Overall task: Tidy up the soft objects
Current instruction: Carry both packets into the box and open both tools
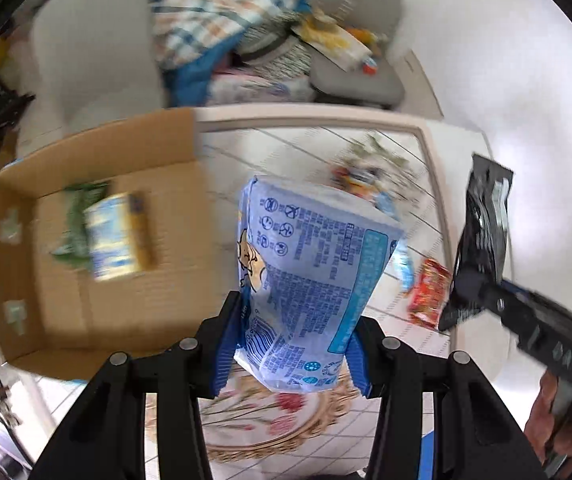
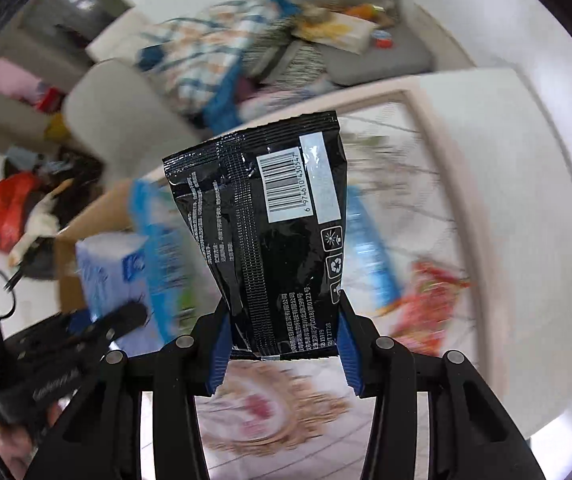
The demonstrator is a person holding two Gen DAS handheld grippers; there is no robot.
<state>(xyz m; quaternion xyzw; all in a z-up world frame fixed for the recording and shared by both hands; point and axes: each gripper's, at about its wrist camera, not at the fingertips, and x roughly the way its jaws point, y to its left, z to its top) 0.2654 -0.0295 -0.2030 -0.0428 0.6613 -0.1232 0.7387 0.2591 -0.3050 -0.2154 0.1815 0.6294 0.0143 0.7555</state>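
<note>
My left gripper [image 1: 291, 344] is shut on a light blue printed packet [image 1: 305, 280] and holds it in the air above the table. My right gripper [image 2: 284, 344] is shut on a black packet with a barcode [image 2: 270, 232]; that packet also shows in the left wrist view [image 1: 481, 240] at the right. An open cardboard box [image 1: 46, 264] sits to the left and holds a green packet [image 1: 78, 216] and a blue-and-yellow packet [image 1: 118, 236]. A red packet [image 1: 427, 296] and more packets [image 1: 369, 176] lie on the tabletop.
The table has a pale frame [image 1: 433, 168] and a tiled floral top [image 1: 270, 420]. Behind it a grey sofa [image 1: 90, 52] carries a plaid blanket [image 1: 214, 12] and cushions [image 1: 357, 80]. White floor lies to the right.
</note>
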